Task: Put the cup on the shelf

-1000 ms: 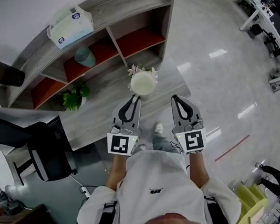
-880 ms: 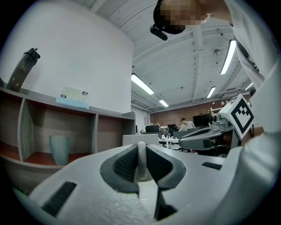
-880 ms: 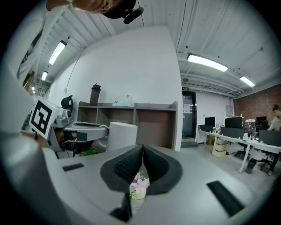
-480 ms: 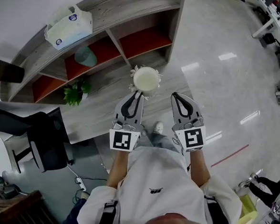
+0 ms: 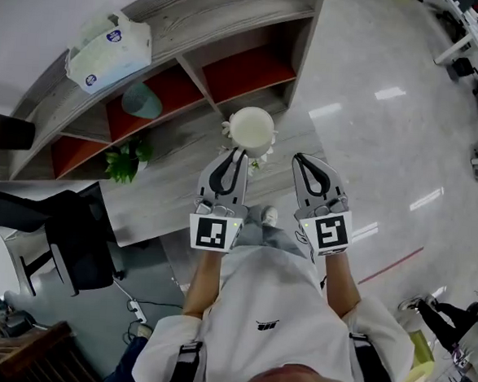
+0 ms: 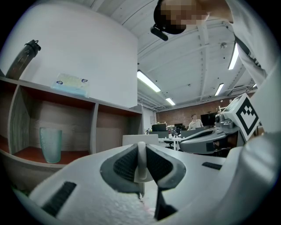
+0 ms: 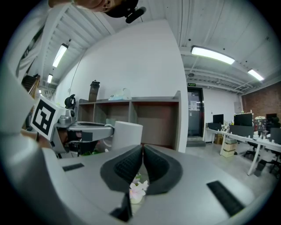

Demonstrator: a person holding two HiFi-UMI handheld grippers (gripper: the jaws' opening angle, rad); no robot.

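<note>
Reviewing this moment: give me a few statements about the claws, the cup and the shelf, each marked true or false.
1. The left claw is clamped on the white cup. True.
2. The right claw holds a second cup. False: its jaws are together with nothing between them.
3. The white cup stands inside a shelf compartment. False: it is held up in front of the shelf.
4. A teal cup stands in a red-floored compartment. True.
5. A tissue pack lies on the shelf's top. True.
</note>
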